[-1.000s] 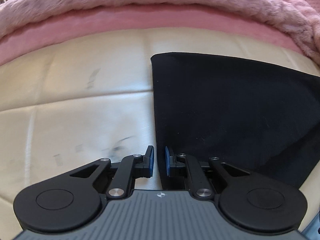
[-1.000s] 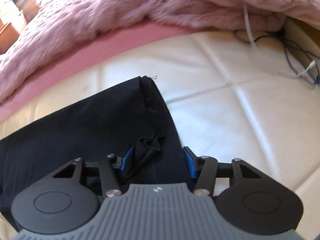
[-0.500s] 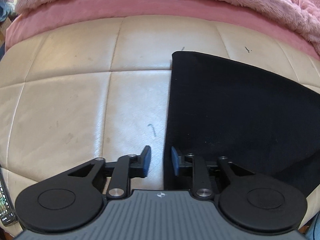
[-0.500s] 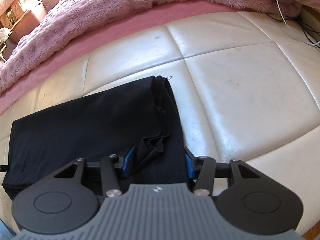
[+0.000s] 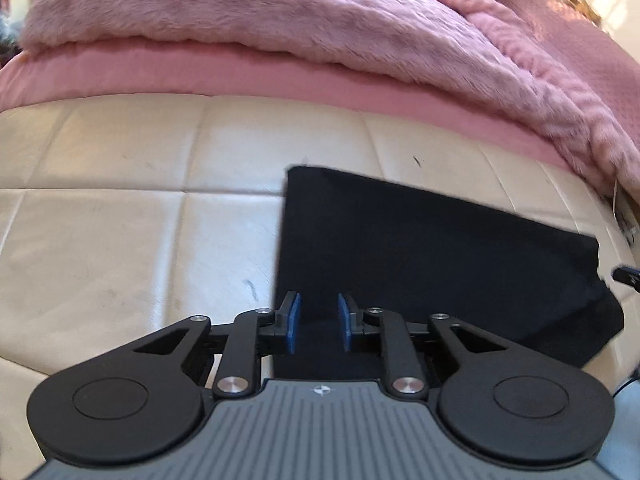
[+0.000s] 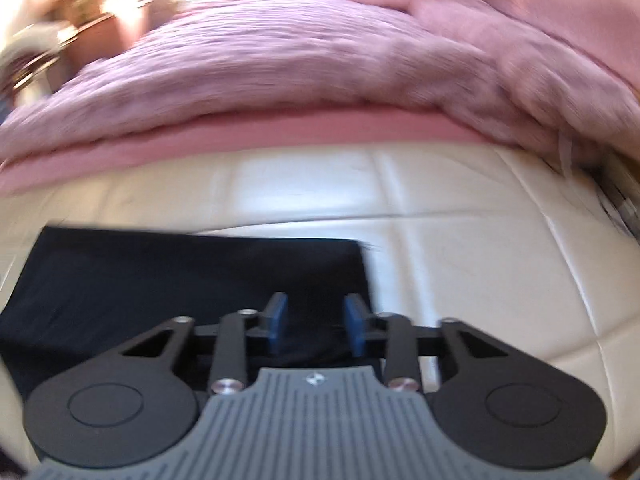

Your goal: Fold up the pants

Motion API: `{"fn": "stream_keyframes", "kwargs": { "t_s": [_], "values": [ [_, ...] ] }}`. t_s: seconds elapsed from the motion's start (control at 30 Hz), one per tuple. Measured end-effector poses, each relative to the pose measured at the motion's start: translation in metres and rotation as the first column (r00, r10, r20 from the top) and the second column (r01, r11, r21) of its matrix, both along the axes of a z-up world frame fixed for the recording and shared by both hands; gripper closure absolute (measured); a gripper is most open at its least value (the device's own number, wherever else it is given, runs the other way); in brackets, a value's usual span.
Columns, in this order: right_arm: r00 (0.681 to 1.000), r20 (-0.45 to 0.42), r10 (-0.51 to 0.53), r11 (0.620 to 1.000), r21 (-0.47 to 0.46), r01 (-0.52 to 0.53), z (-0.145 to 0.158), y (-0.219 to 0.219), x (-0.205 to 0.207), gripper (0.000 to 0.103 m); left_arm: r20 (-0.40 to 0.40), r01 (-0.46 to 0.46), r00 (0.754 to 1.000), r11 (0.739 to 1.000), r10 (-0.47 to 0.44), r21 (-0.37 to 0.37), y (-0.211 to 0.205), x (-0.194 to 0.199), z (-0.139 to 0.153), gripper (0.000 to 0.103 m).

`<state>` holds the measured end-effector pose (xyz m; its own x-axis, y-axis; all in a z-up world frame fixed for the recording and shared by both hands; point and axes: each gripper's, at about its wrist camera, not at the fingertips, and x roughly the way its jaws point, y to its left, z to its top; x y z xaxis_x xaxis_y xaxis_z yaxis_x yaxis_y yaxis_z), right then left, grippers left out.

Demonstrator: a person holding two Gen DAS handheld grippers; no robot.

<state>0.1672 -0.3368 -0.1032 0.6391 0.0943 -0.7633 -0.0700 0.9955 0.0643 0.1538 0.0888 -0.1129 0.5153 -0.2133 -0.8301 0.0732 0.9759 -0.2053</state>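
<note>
- The black pants [image 5: 420, 248] lie folded into a flat dark rectangle on the cream quilted cushion [image 5: 120, 216], its stitched seams dividing the surface into padded squares.
- The left gripper [image 5: 318, 322] sits over the left end of the pants, its blue-padded fingers [image 5: 293, 322] spread apart with only dark fabric showing in the gap; nothing is pinched between them.
- The left edge of the pants runs just beside that gripper's left finger, with bare cushion beyond it.
- The right gripper [image 6: 316, 322] is over the right end of the pants [image 6: 180, 280], its jaws likewise parted and empty, the fabric lying beneath them. This view is blurred, so finer detail of the cloth is lost.
- The right edge of the pants ends just past the right gripper, with cream cushion [image 6: 480, 272] to the side.
- Behind the cushion, a fluffy pink blanket [image 5: 280, 20] is heaped over a smoother pink sheet [image 5: 200, 80] along the far edge.
- In the left view, the lower right corner of the pants shows an under-layer sticking out beyond the top layer.
</note>
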Motion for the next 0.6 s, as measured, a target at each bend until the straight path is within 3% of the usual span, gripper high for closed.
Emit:
{"fn": "stream_keyframes", "kwargs": {
  "t_s": [0.1, 0.23, 0.37, 0.6],
  "values": [
    [0.995, 0.001, 0.1, 0.992, -0.073, -0.099, -0.012, 0.028, -0.003, 0.091, -0.027, 0.012, 1.0, 1.0, -0.011, 0.021, -0.007, -0.004, -0.009, 0.086],
    [0.998, -0.028, 0.062, 0.994, -0.089, -0.064, -0.037, 0.027, 0.0, 0.092, -0.092, 0.044, 0.995, 0.997, -0.039, 0.057, -0.01, -0.017, -0.028, 0.088],
    [0.996, -0.052, 0.066, 0.995, -0.073, -0.07, -0.057, 0.023, -0.007, 0.093, -0.099, 0.028, 0.995, 0.996, -0.02, 0.09, -0.007, -0.024, -0.034, 0.091],
    [0.997, -0.044, 0.068, 0.997, -0.043, -0.069, -0.058, 0.014, -0.014, 0.095, -0.103, 0.048, 0.994, 0.985, -0.031, 0.167, -0.028, -0.017, -0.018, 0.091]
  ]
}}
